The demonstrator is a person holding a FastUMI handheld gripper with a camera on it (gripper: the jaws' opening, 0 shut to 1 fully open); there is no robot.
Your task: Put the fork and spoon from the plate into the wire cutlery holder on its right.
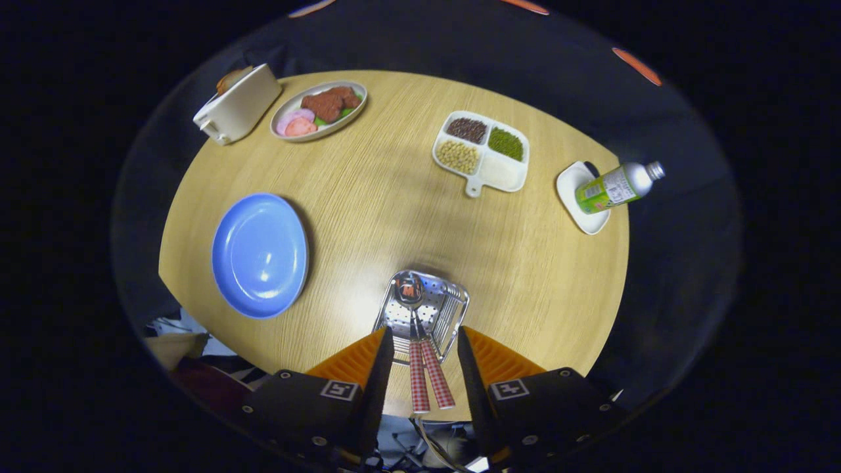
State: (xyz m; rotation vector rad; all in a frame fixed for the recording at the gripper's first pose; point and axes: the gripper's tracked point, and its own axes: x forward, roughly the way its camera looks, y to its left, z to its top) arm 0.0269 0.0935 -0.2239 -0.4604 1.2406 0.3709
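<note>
Landmark: wire cutlery holder [424, 314], standing on the round wooden table [394, 197], just ahead of the claw.
Fork and spoon: both rest in the holder, heads down; the spoon [410, 309] shows its bowl deep inside, and the fork [428, 358] lies alongside it, its tines hard to make out.
Handles: two checked handles lean out of the holder's near rim, side by side and touching.
Blue plate [260, 254]: left of the holder, well apart, bare of cutlery.
Judgement on task: both pieces appear delivered; what remains, by my reading, is only to draw clear.
Claw [424, 364]: fingers spread wide, released, gripping nothing.
Contact: the handles stand in the gap between the fingers, with space showing on each side; neither finger presses on them.
Reason for stance: wide opening lets the handles settle freely against the rim, as I judge it.
Other items: toaster, meat dish, divided tray and bottle lie beyond the holder, far across the table.
</note>
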